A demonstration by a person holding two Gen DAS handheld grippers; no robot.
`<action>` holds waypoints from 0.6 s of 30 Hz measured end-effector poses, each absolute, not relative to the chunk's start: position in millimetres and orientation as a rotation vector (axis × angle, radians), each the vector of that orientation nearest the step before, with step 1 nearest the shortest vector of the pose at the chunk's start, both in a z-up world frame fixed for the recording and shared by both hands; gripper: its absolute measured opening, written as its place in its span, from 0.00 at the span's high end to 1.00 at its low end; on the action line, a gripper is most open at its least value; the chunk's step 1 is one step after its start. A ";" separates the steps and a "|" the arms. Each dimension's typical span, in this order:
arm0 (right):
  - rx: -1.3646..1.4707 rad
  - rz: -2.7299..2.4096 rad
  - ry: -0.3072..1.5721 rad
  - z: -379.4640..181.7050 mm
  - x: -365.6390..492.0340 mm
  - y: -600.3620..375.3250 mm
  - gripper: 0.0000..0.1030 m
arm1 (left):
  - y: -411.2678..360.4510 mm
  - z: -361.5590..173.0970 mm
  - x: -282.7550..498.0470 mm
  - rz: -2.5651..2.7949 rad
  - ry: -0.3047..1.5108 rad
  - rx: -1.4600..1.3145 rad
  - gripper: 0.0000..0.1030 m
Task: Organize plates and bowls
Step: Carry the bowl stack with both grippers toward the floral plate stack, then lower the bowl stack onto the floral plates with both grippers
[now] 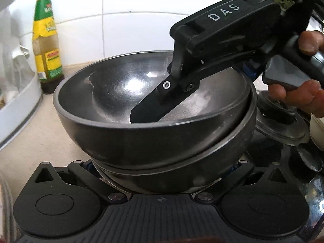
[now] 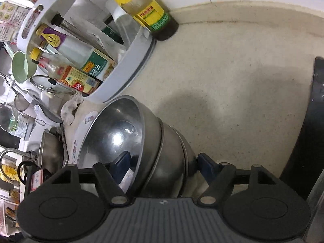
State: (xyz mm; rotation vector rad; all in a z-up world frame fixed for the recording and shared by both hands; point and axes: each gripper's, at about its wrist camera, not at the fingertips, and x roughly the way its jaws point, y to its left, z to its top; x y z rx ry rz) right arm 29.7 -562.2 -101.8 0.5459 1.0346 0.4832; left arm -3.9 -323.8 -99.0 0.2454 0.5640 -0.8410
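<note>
Steel bowls are nested in a stack. In the left wrist view the top bowl (image 1: 113, 93) sits tilted in the lower bowl (image 1: 202, 172), filling the middle. My left gripper (image 1: 164, 174) spans the lower bowl's base; its fingertips are hidden behind the bowls. My right gripper (image 1: 160, 103) comes in from the upper right, one finger inside the top bowl. In the right wrist view the stack (image 2: 129, 141) lies between my right gripper's (image 2: 164, 164) blue fingers (image 2: 121, 162), one inside, one outside, clamping the rims. A flowered plate (image 2: 81, 133) lies left of the stack.
A sauce bottle (image 1: 45, 38) stands by the tiled wall; it also shows in the right wrist view (image 2: 145, 10). A white round rack (image 2: 113, 77) of bottles and boxes stands left. A pot (image 2: 50, 149), lids and strainers crowd the far left. A dark edge (image 2: 309, 121) runs along the right.
</note>
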 end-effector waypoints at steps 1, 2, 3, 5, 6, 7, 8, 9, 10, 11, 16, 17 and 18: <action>0.547 0.479 1.023 -98.3 29.4 -558.8 0.33 | -320.7 -95.8 -6.3 -0.834 0.559 0.241 0.00; 0.547 0.478 1.012 -94.6 28.6 -556.1 0.33 | -317.5 -91.9 -8.0 -0.831 0.556 0.240 0.00; 0.549 0.477 1.002 -89.8 27.5 -552.7 0.33 | -313.3 -87.6 -11.2 -0.827 0.550 0.243 0.00; 0.552 0.481 0.984 -80.6 25.4 -546.5 0.33 | -304.4 -78.2 -16.5 -0.817 0.530 0.253 0.00; 0.551 0.483 0.977 -74.8 24.0 -542.3 0.33 | -298.5 -72.9 -19.5 -0.812 0.521 0.256 0.00; 0.546 0.486 0.969 -68.6 22.6 -537.3 0.33 | -292.1 -67.9 -23.0 -0.806 0.511 0.258 0.00; 0.539 0.488 0.960 -62.3 21.1 -531.3 0.33 | -285.4 -63.0 -28.4 -0.799 0.500 0.260 0.00; 0.529 0.492 0.948 -54.8 19.5 -523.8 0.33 | -279.3 -58.1 -32.4 -0.791 0.491 0.262 0.00; 0.521 0.496 0.938 -48.3 18.0 -517.2 0.33 | -271.6 -53.1 -35.6 -0.783 0.482 0.262 0.00; 0.513 0.501 0.928 -41.6 16.3 -509.8 0.33 | -264.1 -48.7 -38.9 -0.776 0.476 0.260 0.00; 0.473 0.531 0.891 -14.6 10.0 -468.1 0.33 | -219.4 -28.3 -55.7 -0.727 0.441 0.256 0.00; 0.468 0.539 0.885 -10.7 9.2 -460.1 0.33 | -210.0 -25.3 -59.7 -0.713 0.435 0.256 0.00; 0.464 0.547 0.879 -7.3 9.3 -449.7 0.33 | -201.6 -21.5 -63.5 -0.702 0.433 0.256 0.00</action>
